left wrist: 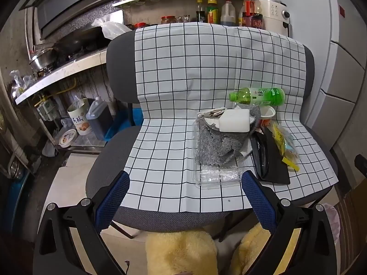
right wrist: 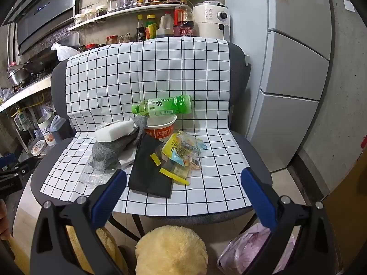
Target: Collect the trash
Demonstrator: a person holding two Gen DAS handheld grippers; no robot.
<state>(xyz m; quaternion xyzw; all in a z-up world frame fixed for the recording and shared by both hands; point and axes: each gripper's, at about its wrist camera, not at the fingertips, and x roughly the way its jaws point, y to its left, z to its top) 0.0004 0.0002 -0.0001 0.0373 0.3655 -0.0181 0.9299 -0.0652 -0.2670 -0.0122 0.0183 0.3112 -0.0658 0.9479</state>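
left tool (left wrist: 185, 189): black frame, blue textured pads, silver screws | right tool (right wrist: 183, 186): same build

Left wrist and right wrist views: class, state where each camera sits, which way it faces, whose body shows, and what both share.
Left wrist: on the left claw, facing the chair's checked cloth; open blue fingers and yellow plush slippers show.
Right wrist: on the right claw, facing the black pouch; open fingers, one slipper.
Shared: green bottle, white foam block.

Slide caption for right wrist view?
Open right gripper facing trash pile on cloth-covered chair: green bottle, cup, wrappers.
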